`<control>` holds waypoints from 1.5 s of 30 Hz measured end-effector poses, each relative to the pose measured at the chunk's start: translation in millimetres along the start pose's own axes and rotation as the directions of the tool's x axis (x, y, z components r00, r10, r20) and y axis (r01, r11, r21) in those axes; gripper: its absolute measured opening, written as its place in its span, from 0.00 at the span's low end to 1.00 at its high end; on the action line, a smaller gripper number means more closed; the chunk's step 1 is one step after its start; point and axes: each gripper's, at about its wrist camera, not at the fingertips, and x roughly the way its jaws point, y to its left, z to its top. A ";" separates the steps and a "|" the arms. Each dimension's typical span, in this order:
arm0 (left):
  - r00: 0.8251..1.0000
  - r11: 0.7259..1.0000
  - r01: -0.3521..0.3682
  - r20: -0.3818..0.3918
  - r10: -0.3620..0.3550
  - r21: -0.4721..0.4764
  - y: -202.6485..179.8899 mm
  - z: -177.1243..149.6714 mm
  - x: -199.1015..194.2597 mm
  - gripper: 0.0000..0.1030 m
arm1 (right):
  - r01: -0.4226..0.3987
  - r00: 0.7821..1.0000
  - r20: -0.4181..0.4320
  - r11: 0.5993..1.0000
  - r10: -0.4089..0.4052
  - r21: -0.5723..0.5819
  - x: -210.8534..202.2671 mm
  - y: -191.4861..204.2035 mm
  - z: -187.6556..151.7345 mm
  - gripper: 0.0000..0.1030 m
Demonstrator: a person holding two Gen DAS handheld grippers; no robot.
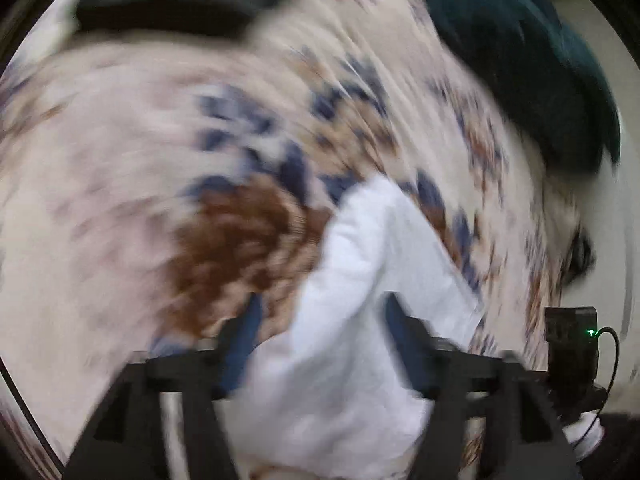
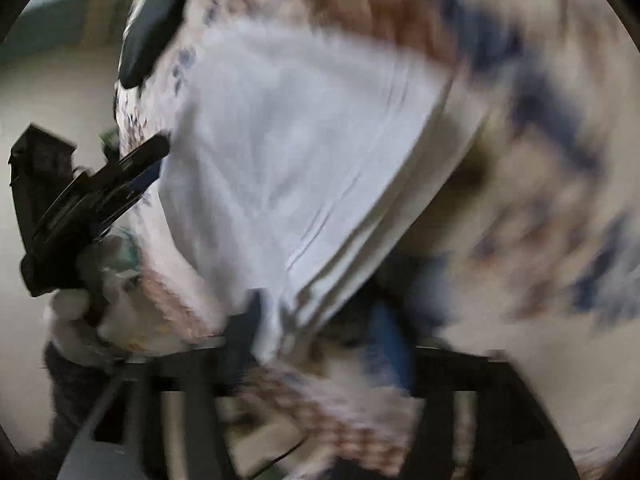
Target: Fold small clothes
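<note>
Both views are motion-blurred. A white garment (image 1: 360,280) lies on a cream bedspread with blue and brown flowers (image 1: 120,160). In the left wrist view its fabric runs between the fingers of my left gripper (image 1: 320,312), whose jaws stand apart. In the right wrist view the white garment (image 2: 300,140) is folded in layers, and its lower edge sits between the fingers of my right gripper (image 2: 316,316), also apart. My left gripper (image 2: 132,168) also shows at the garment's left edge. I cannot tell whether either grips the cloth.
A dark pillow (image 1: 180,0) lies at the far side of the bed, and a dark teal item (image 1: 540,80) at the right. The right gripper's body (image 1: 572,340) shows at the right edge. Pale floor (image 2: 48,100) lies beyond the bed's left edge.
</note>
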 end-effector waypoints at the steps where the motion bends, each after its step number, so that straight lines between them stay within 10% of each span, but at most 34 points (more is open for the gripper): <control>1: 0.999 0.997 -0.010 0.053 0.014 -0.071 11.7 -12.0 -17.0 0.77 | 0.022 1.000 0.017 0.999 -0.022 -0.037 -12.1 1.7 5.4 0.83; 4: 0.983 0.945 0.025 0.179 0.036 -0.327 45.5 -64.2 -46.6 0.77 | 0.064 0.997 0.045 0.990 -0.059 -0.126 -42.4 2.3 34.8 0.83; 8: 0.973 0.762 0.203 0.214 -0.086 -0.614 70.2 -134.0 -7.3 0.77 | 0.045 0.998 -0.034 0.961 -0.057 -0.273 -23.6 20.5 111.9 0.83; 10: 0.972 0.728 0.228 0.199 -0.128 -0.646 65.4 -148.3 27.1 0.77 | -0.007 0.991 -0.133 0.957 -0.033 -0.290 8.4 31.2 153.7 0.83; 15: 0.953 0.740 0.253 0.292 -0.079 -0.624 52.5 -153.3 41.0 0.75 | -0.101 0.963 -0.269 0.939 0.010 -0.327 42.7 23.5 180.5 0.82; 17: 0.942 0.768 0.273 0.324 -0.091 -0.579 44.5 -143.9 42.1 0.64 | -0.134 0.957 -0.287 0.932 0.034 -0.336 44.7 24.9 176.8 0.34; 18: 0.938 0.789 0.283 0.329 -0.109 -0.545 39.5 -136.5 41.6 0.30 | -0.158 0.948 -0.312 0.937 0.056 -0.310 45.5 22.2 172.5 0.20; 19: 0.949 0.813 0.260 0.295 -0.113 -0.521 38.0 -126.4 42.1 0.17 | -0.158 0.951 -0.301 0.943 0.066 -0.293 43.2 20.2 166.4 0.19; 24: 0.958 0.895 0.237 0.242 -0.152 -0.378 42.3 -75.2 26.6 0.17 | -0.215 0.965 -0.177 0.971 0.194 -0.107 21.2 -0.7 135.6 0.17; 27: 0.966 0.890 0.250 0.157 -0.204 -0.382 55.8 -58.5 38.5 0.31 | -0.209 0.964 -0.177 0.977 0.198 -0.045 19.6 -12.4 105.3 0.19; 31: 0.961 0.875 0.275 0.135 -0.241 -0.399 67.9 -65.9 48.9 0.54 | -0.127 0.986 -0.113 0.991 0.122 -0.042 14.1 -23.0 96.6 0.57; 36: 0.955 0.872 0.295 0.142 -0.259 -0.390 60.4 -70.1 66.9 0.56 | -0.236 0.968 -0.085 0.972 0.237 0.017 31.0 -38.7 104.5 0.60; 38: 0.956 0.884 0.289 0.157 -0.248 -0.368 53.9 -69.9 61.4 0.50 | -0.282 0.957 -0.059 0.959 0.284 0.036 37.1 -39.3 104.9 0.56; 39: 0.955 0.886 0.292 0.160 -0.250 -0.360 51.3 -68.6 58.2 0.21 | -0.297 0.953 -0.041 0.954 0.299 0.041 38.0 -38.0 104.8 0.31; 40: 0.958 0.892 0.282 0.142 -0.247 -0.353 48.5 -66.7 54.7 0.14 | -0.309 0.950 -0.036 0.950 0.311 0.043 41.3 -32.6 103.8 0.24; 45: 0.964 0.916 0.261 0.126 -0.233 -0.304 34.6 -46.3 28.8 0.12 | -0.275 0.962 0.008 0.961 0.275 0.036 37.2 2.4 98.4 0.18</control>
